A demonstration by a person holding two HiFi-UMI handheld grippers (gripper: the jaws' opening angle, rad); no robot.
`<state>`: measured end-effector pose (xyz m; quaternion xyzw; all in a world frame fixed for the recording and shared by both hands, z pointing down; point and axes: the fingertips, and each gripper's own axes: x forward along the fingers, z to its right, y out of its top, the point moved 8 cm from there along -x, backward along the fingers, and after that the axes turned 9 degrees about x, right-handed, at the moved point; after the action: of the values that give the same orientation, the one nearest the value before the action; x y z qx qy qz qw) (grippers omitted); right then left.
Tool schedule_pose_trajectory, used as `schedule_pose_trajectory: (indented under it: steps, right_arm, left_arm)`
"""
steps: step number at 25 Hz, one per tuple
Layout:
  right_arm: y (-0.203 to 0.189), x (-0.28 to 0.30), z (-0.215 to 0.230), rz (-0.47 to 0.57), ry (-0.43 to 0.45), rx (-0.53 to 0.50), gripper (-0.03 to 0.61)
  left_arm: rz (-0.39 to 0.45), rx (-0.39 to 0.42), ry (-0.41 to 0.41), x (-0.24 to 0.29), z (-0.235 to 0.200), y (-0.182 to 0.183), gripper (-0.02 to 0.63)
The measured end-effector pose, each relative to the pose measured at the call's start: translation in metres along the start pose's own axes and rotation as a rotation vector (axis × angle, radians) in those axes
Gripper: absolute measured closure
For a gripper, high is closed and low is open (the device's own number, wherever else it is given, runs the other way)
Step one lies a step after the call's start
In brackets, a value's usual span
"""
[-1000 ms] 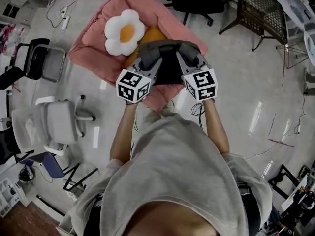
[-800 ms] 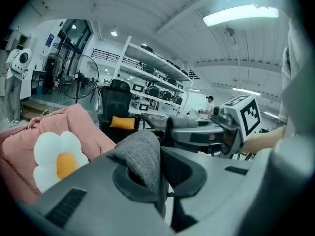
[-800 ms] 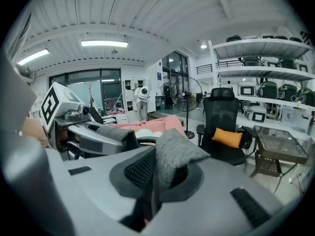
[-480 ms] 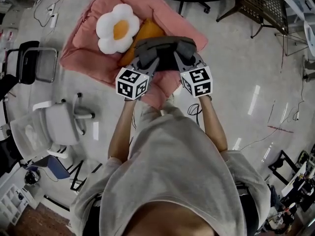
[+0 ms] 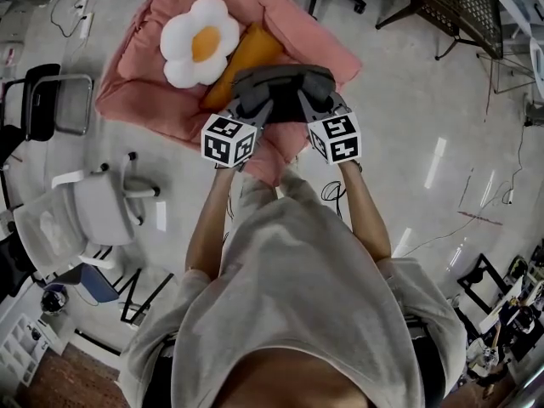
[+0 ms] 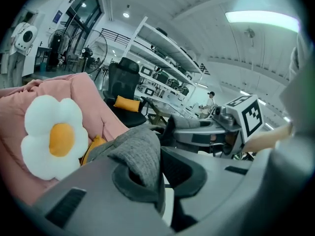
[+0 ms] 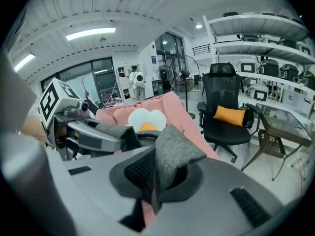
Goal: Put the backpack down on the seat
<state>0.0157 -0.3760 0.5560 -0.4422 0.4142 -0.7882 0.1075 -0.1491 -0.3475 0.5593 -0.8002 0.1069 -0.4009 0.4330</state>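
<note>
Backpack [image 5: 276, 87] hangs above the pink seat [image 5: 149, 87], left hand-held gripper [image 5: 247, 102] and right hand-held gripper [image 5: 315, 100] each pinching its grey fabric, keeping it level.

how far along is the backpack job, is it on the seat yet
Done: the backpack is picked up, with the left gripper and right gripper each shut on its grey fabric. In hand: it hangs over the pink seat, near the flower pillow. Left: set it down and let go; contact isn't clear.
</note>
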Motion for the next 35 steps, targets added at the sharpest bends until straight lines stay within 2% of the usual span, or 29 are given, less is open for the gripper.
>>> schedule_pose_trajectory:
  steps: [14, 35]
  right_arm:
    - [-0.012, 0.039, 0.021, -0.045, 0.003, -0.014, 0.551]
    - [-0.005, 0.118, 0.069, -0.172, 0.029, -0.024, 0.549]
  left_arm:
    - [-0.025, -0.033, -0.004, 0.033, -0.022, -0.016, 0.581]
    - [-0.084, -0.025, 0.011, 0.091, -0.091, -0.002, 0.582]
